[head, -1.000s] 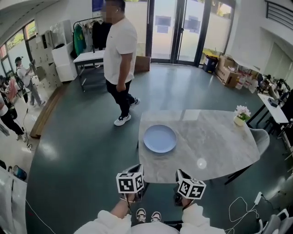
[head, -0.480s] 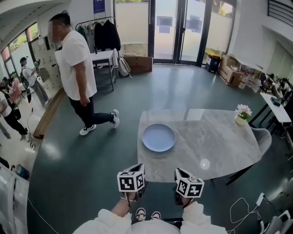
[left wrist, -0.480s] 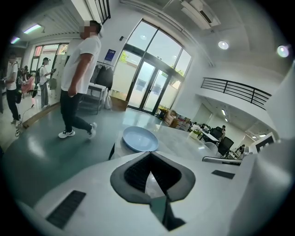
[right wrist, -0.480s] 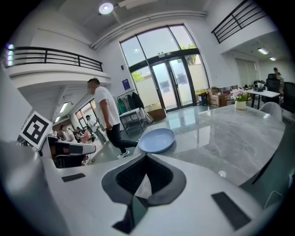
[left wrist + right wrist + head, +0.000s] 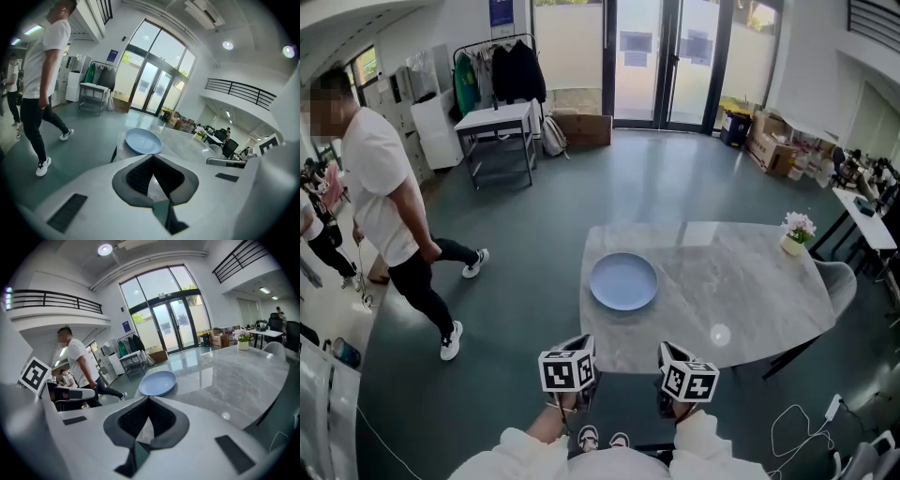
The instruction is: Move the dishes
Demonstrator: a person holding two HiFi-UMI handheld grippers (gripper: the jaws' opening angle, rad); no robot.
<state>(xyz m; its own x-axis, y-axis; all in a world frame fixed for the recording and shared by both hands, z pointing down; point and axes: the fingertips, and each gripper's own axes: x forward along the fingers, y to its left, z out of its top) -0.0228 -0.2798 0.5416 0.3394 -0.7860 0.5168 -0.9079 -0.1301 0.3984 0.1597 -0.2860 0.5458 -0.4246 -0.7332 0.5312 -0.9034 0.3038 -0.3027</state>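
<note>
A pale blue plate point(image 5: 623, 281) lies on the left part of the grey marble table point(image 5: 741, 291); it also shows as the plate point(image 5: 143, 141) in the left gripper view and the plate point(image 5: 157, 382) in the right gripper view. My left gripper point(image 5: 575, 375) and right gripper point(image 5: 673, 380) hang side by side just short of the table's near edge, well back from the plate. Both are shut with nothing between the jaws: left gripper point(image 5: 154, 180), right gripper point(image 5: 143, 427).
A person in a white shirt point(image 5: 389, 216) walks across the floor at the left. A small flower pot point(image 5: 793, 236) stands at the table's far right edge, with a chair point(image 5: 834, 281) beside it. A metal table point(image 5: 495, 127) and cardboard boxes point(image 5: 773, 145) line the back.
The person in the white shirt has walked from behind the table leftward and nearer. The view has shifted slightly. Both grippers have stayed where they were.
</note>
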